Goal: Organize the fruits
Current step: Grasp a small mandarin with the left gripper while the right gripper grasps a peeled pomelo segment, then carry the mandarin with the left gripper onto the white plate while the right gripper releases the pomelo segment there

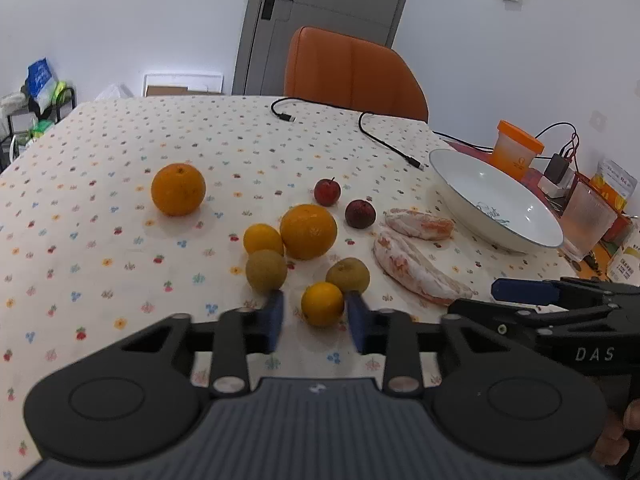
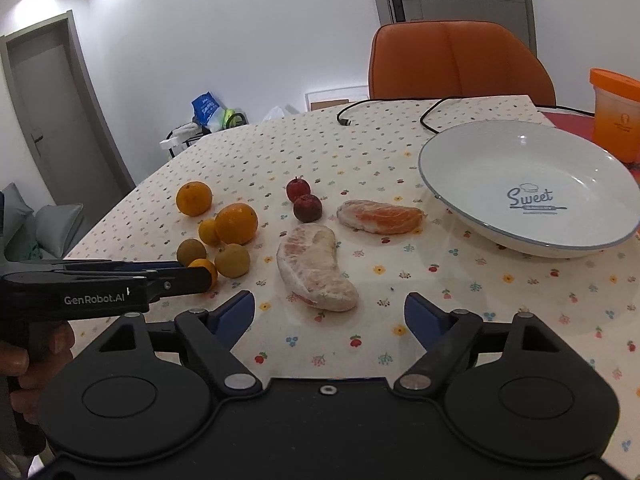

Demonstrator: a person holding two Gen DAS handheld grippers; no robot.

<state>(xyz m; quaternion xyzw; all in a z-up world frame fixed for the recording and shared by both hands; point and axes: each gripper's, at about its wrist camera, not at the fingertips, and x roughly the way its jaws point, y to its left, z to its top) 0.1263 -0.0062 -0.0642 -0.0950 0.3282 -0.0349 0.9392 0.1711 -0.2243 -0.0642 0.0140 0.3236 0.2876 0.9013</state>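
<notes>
Left gripper (image 1: 316, 314) narrowed around small orange (image 1: 322, 304) at near edge of fruit cluster on table (image 1: 100, 240); right pad seemingly touching, left gap visible, so firm grasp not confirmed. Right gripper (image 2: 330, 306) spread wide, empty, just short of peeled pomelo segment (image 2: 316, 266). Plate (image 2: 460, 196) empty, right of fruit. Closing best finished squarely across orange's middle, brown fruit (image 1: 348, 274) behind left undisturbed, then lifted straight up.

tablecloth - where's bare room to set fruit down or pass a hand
Bare cloth lies left of the lone orange, and between the cables and the two red fruits. The white plate holds nothing. Crowded: the citrus cluster around the left gripper, and the pomelo wedges ahead of the right gripper.
</notes>
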